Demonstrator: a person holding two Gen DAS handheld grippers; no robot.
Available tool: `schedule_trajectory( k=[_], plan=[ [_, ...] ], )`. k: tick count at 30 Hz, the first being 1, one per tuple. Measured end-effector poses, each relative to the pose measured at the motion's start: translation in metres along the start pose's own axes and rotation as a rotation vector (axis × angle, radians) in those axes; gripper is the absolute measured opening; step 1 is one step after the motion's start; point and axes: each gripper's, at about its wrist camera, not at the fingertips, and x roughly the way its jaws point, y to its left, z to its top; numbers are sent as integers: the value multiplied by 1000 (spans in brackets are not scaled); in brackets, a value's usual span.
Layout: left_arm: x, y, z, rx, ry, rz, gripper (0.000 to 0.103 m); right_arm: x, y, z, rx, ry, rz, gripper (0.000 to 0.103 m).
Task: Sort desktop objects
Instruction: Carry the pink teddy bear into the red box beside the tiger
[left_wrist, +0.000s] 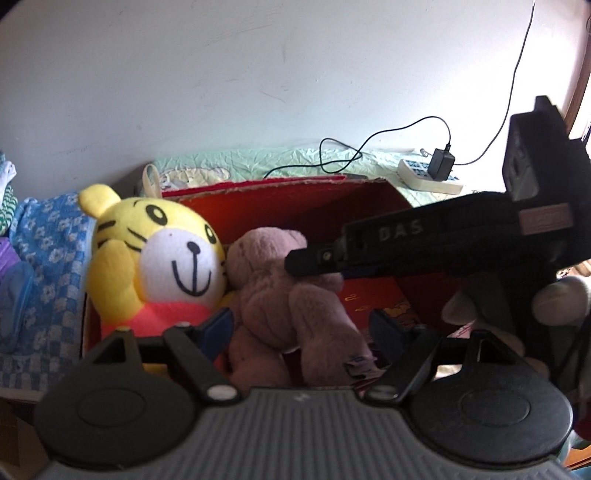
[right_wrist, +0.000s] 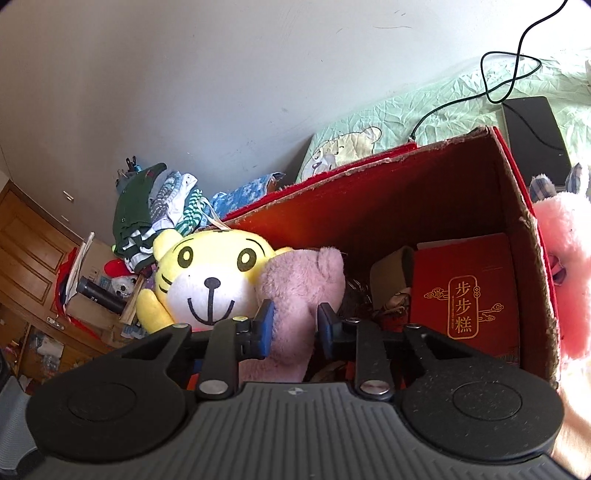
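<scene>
The fuzzy pink bear (right_wrist: 295, 291) is held between the blue pads of the right tool (right_wrist: 295, 326), low in the middle of the frame. Its lower part is hidden. It sits in the red cardboard box (right_wrist: 406, 195), beside the soft yellow tiger (right_wrist: 210, 280). The left tool (left_wrist: 301, 326) is spread wide around the bear, and its pads are not seen to touch it.
</scene>
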Motion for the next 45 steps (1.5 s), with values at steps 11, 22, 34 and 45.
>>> schedule_trajectory(
  k=[11, 22, 34, 45],
  plan=[
    [14, 1, 1, -11, 23, 4, 81, -7, 10, 2, -206, -69, 33, 20],
    [41, -1, -1, 30, 76, 47, 88, -1, 15, -3, -289, -69, -85, 24],
    [33, 4, -3, 42, 76, 52, 83, 12, 0, -6, -111, 85, -147, 17],
    [35, 8, -2, 29, 84, 81, 83, 2, 5, -1, -62, 8, -92, 11]
  ],
)
